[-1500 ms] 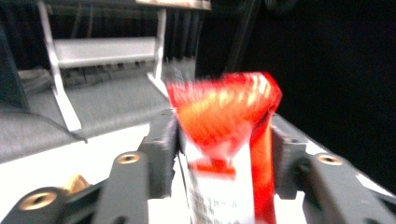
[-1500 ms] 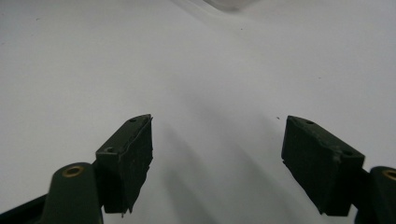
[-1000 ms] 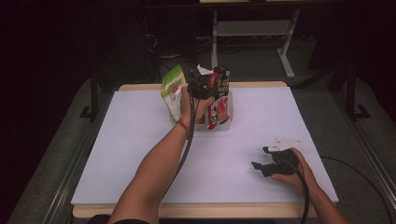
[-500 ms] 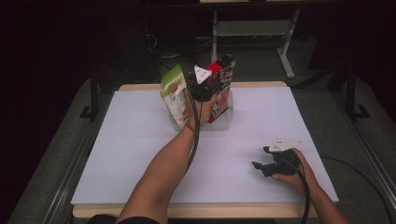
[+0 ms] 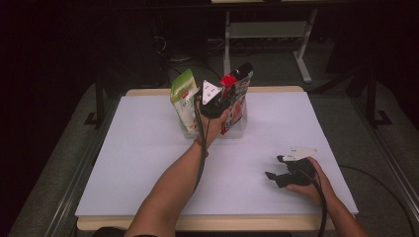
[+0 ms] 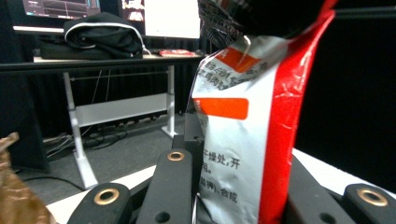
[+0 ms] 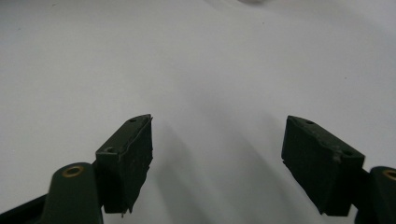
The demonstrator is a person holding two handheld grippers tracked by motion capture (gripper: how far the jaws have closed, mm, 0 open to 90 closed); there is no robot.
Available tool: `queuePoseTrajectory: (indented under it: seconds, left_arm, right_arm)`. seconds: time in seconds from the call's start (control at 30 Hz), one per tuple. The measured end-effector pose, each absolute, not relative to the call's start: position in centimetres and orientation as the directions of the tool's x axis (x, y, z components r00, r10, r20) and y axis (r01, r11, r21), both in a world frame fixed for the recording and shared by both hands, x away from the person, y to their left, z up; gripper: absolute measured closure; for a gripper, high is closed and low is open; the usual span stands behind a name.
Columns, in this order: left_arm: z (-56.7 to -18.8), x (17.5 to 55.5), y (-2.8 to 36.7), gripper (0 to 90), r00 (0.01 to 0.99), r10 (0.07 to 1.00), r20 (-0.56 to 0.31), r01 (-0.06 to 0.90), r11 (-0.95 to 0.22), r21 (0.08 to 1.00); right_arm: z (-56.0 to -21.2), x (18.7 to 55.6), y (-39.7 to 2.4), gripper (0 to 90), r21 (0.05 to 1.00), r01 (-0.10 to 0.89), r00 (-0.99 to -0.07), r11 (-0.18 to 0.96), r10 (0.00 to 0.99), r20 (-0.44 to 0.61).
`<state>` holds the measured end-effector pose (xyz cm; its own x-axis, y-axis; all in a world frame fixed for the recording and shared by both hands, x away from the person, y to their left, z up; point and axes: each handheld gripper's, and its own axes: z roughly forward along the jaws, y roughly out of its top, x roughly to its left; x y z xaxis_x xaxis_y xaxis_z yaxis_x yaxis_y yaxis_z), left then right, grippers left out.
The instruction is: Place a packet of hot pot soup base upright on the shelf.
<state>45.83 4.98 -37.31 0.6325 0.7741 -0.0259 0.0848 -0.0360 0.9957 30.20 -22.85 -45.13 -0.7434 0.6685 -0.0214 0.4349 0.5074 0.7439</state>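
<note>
Clear plastic bin (image 5: 240,129) mostly hidden, upper centre; holds green-white pouch (image 5: 184,101). Left gripper (image 5: 217,101) clamps red-white foil snack bag (image 6: 252,140), jaws just reopening slightly. Right gripper (image 7: 217,168) released, lower right.

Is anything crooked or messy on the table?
The red bag leans to one side instead of standing straight in the clear box; the left gripper is pinching it. The green bag stands beside it. Nothing is spilled.
</note>
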Motion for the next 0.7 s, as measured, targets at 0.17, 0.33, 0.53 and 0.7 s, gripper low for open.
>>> queuePoseTrajectory:
  seconds: [0.17,0.33,0.53,0.7]
  left_arm:
    - [-37.1,46.0,5.3,78.4,0.657,0.754,0.005,0.099,-0.092,0.991]
    - [-37.3,45.8,5.5,78.2,0.677,0.735,0.027,0.082,-0.112,0.990]
    - [-37.7,45.5,6.2,76.9,0.697,0.715,0.047,0.069,-0.131,0.989]
    - [-38.0,45.7,6.5,74.3,0.679,0.732,0.054,0.080,-0.147,0.986]
  right_arm:
    - [-45.1,30.1,-22.9,23.8,0.743,0.432,-0.745,0.511,0.666,-0.025]
    - [-45.1,30.1,-23.0,23.7,0.744,0.434,-0.744,0.507,0.668,-0.021]
    - [-45.2,30.0,-22.6,23.8,0.737,0.433,-0.748,0.518,0.663,-0.027]
    - [-45.2,30.0,-22.7,23.5,0.737,0.433,-0.749,0.520,0.662,-0.028]
